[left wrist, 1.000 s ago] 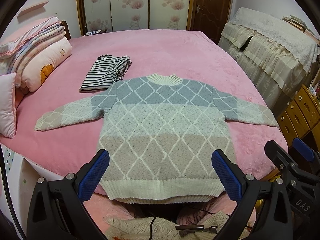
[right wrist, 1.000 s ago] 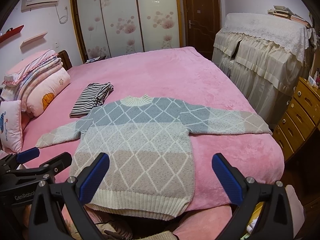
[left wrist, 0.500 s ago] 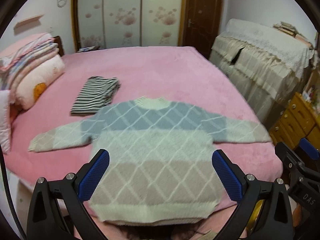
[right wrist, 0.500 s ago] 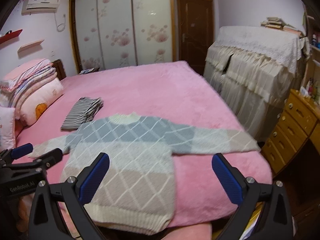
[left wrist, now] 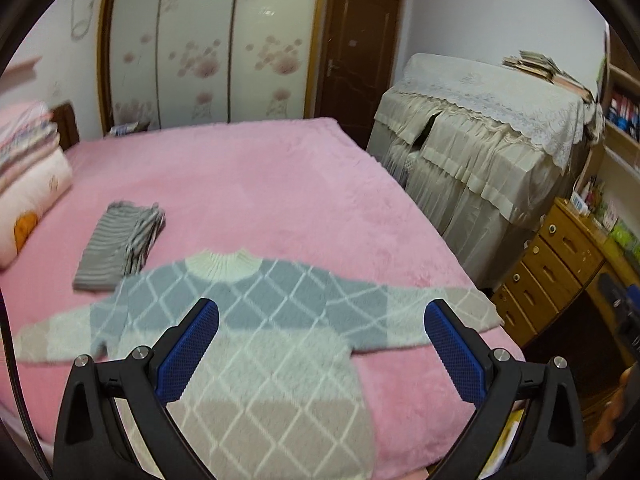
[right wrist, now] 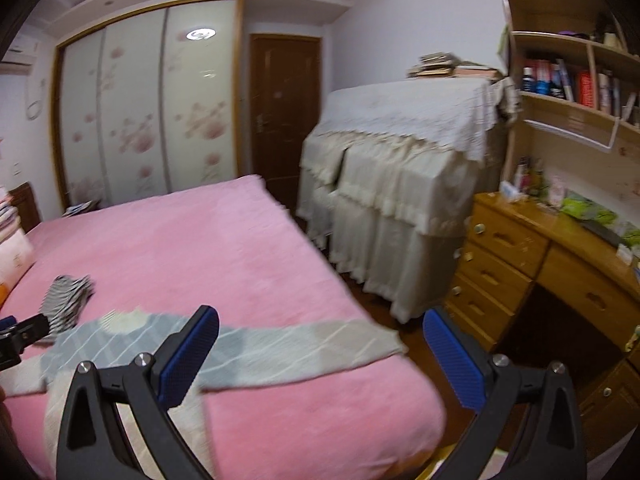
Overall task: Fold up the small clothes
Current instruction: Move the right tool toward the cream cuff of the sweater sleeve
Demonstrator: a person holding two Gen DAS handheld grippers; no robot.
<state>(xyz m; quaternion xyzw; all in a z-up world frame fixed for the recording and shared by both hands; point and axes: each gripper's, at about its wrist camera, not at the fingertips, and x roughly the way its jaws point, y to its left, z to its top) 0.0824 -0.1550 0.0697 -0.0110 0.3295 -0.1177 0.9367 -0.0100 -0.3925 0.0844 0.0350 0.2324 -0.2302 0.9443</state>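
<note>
Sweater (left wrist: 256, 344) lies flat, sleeves spread, on the pink bed (left wrist: 260, 184) just ahead of both hand-held grippers. Folding looks not yet begun; the next move likely calls for gripping a sleeve and bringing it across the body. Beyond it sits a folded striped garment (left wrist: 116, 244). Left hand-held gripper (left wrist: 320, 352) and right hand-held gripper (right wrist: 320, 356) gape wide, empty. No containers show.

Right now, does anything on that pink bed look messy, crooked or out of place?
Nothing stands out. The diamond-pattern sweater lies flat on the pink bed with both sleeves spread, unfolded. The striped garment sits folded beside it near the pillows. Both hand-held grippers are open and hold nothing.
</note>
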